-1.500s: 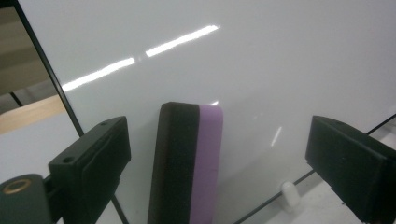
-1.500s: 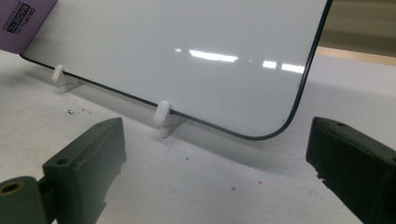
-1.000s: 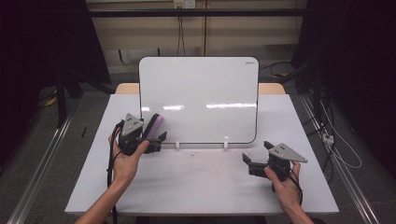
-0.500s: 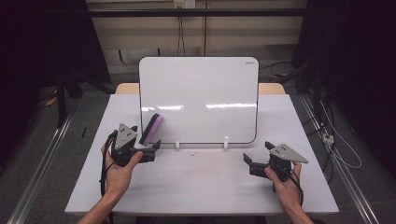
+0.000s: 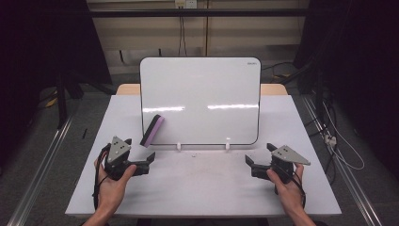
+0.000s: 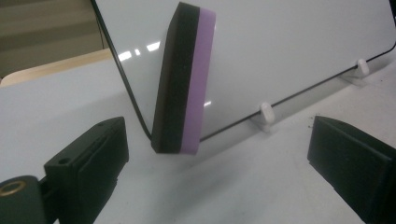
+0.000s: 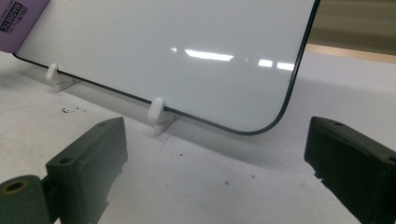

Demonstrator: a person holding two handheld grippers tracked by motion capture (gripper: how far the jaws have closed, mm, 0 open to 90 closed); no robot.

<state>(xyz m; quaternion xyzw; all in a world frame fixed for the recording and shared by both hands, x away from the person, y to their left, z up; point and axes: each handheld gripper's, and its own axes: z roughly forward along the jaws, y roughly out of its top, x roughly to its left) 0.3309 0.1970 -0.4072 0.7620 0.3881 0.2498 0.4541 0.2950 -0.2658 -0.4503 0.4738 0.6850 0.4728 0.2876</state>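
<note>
The room is dark at the sides, and a white table sits in the middle under the light. From the high view, one whiteboard stands tilted on the table. One eraser, black with a purple side, sticks to the whiteboard near its bottom left corner. My left hand-held gripper sits on the table just below the eraser, jaws wide apart and empty. My right hand-held gripper rests near the whiteboard's right corner, also spread open with nothing in it.

In the left gripper view, the eraser hangs on the whiteboard between my two black jaws but farther off, not touching them. I count two small white feet under the whiteboard.

In the right gripper view, I see the same two white feet and a purple corner of the eraser.

I think the eraser could slip down if I bump the whiteboard. The whiteboard could also tip off its feet if I push too hard.
</note>
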